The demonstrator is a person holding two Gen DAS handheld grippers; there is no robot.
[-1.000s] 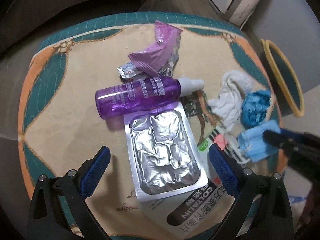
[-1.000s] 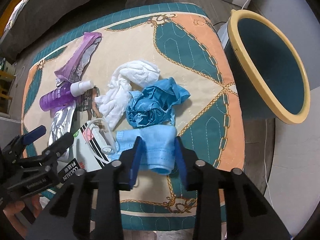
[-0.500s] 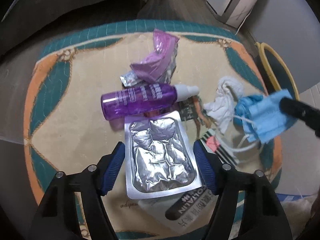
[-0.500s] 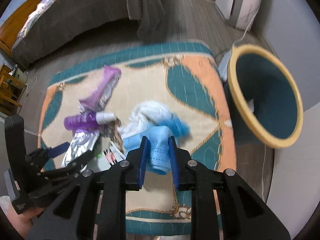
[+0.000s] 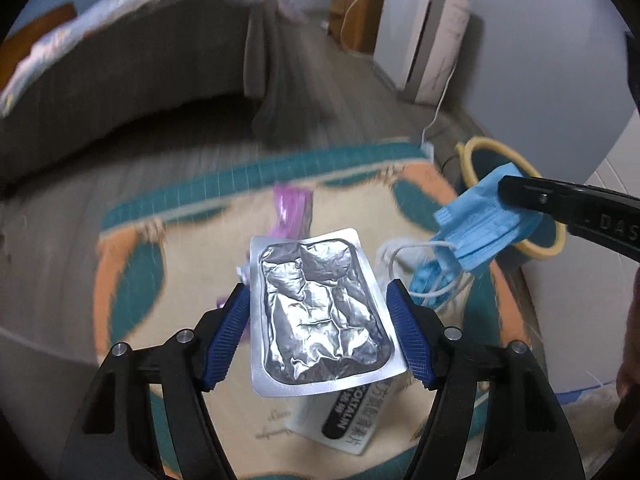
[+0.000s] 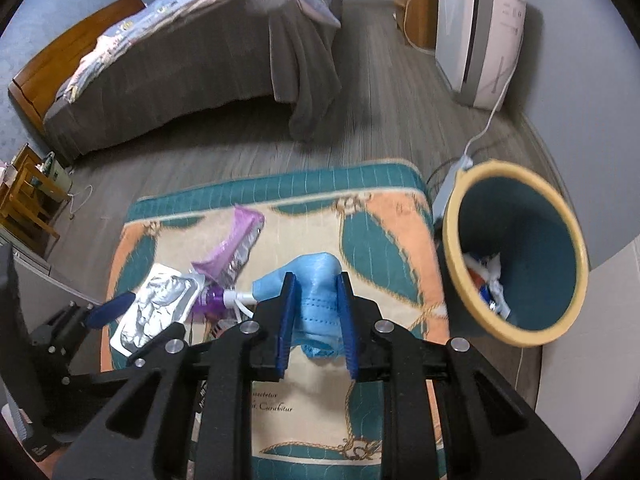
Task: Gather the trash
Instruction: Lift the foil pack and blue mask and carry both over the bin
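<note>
I have a piece of trash in each gripper and both are off the patterned teal-and-orange cushion top (image 6: 384, 224), so the step in hand is the carry to the bin. My left gripper (image 5: 320, 334) has its blue pads pressed against the two long edges of the crinkled silver foil blister pack (image 5: 318, 312), holding it up above the white printed leaflet (image 5: 348, 420). My right gripper (image 6: 316, 322) pinches the pleated light-blue face mask (image 6: 316, 280), its white ear loops dangling in the left view. The round teal wastebasket with a yellow rim (image 6: 516, 254) stands just beside the cushion's right edge, some scraps already in it. Next, I judge, the mask goes over that rim first, then the foil. A purple plastic spray bottle (image 6: 214, 296) and a purple foil sachet (image 6: 236, 242) lie uncollected.
</note>
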